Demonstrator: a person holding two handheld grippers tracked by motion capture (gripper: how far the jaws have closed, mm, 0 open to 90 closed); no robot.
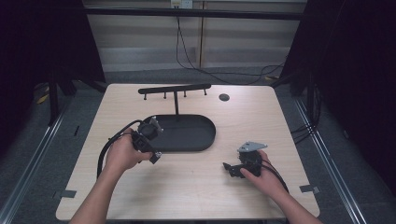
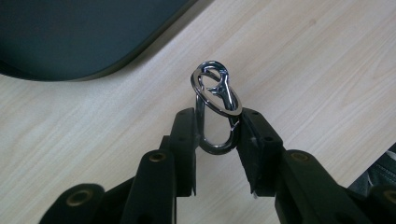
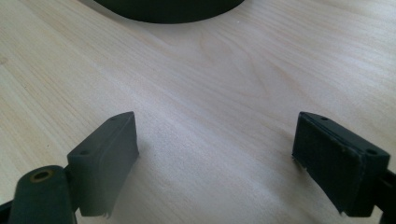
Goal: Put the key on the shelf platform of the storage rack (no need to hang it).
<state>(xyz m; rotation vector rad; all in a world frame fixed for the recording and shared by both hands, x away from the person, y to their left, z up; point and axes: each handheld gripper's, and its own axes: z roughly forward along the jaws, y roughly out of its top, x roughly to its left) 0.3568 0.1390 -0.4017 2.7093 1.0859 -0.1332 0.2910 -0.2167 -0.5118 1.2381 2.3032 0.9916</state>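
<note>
left gripper (image 2: 215,140) has its jaws pinching a shiny metal carabiner clip (image 2: 215,109) by its lower loop; the clip stands roughly upright between the pads, its upper end sticking out past the jaw tips toward 12 o'clock in the left gripper view, with a smaller oval ring (image 2: 217,93) lying tilted across its top half. bare light-wood desk (image 2: 303,60) behind it, and the rounded corner of the black tray (image 2: 70,37) at 10–11 o'clock.

in the high view the left gripper (image 1: 156,156) sits in the person's left hand (image 1: 122,154), just off the tray's (image 1: 205,140) near-left edge (clip too small to make out there). cable loops off toward 9 o'clock.

right gripper (image 3: 215,158) has its jaws spread wide with just desk grain between the pads; tray edge (image 3: 168,14) at 12 o'clock in the right gripper view. in the high view the right gripper (image 1: 229,168) is held by the right hand (image 1: 264,175) at about 4 o'clock from the tray, jaws pointing toward 9 o'clock, grey plate on top, well apart from the left one.

behind the tray at 12 o'clock, a black t-shaped rack (image 1: 175,91) with small pegs hanging under its crossbar, its post rising from the tray's far edge. a small dark round disc (image 1: 224,97) sits on the desk at 1 o'clock.
</note>
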